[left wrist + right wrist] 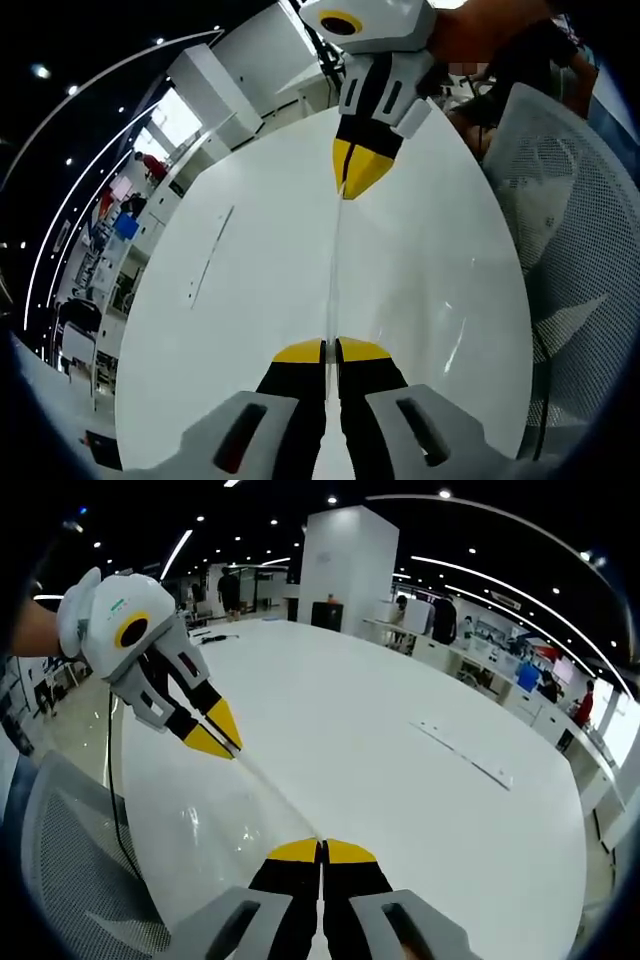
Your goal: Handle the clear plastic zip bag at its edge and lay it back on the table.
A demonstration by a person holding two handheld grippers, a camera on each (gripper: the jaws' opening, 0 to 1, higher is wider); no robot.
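A: Where is the clear plastic zip bag seen?

B: It is stretched above the white table, held between the two grippers. In the left gripper view its top edge is seen as a thin line running from the left gripper at the near side of the table up to the right gripper at the far side. The film of the bag is hung to one side of that line, over the table, toward the mesh chair.

A: And the jaws?

B: The left gripper's yellow-tipped jaws are clenched on the bag's edge, with no gap left between them. In the right gripper view the right gripper is likewise pinched tight on the bag edge, and the left gripper is seen across the table edge with its tips closed on the other end.

A: The bag in that view?

B: The bag is noted as faint glare and creases over the table, beside the chair.

A: Anything else on the table?

B: A thin pale strip is lain flat on the table, well apart from the bag
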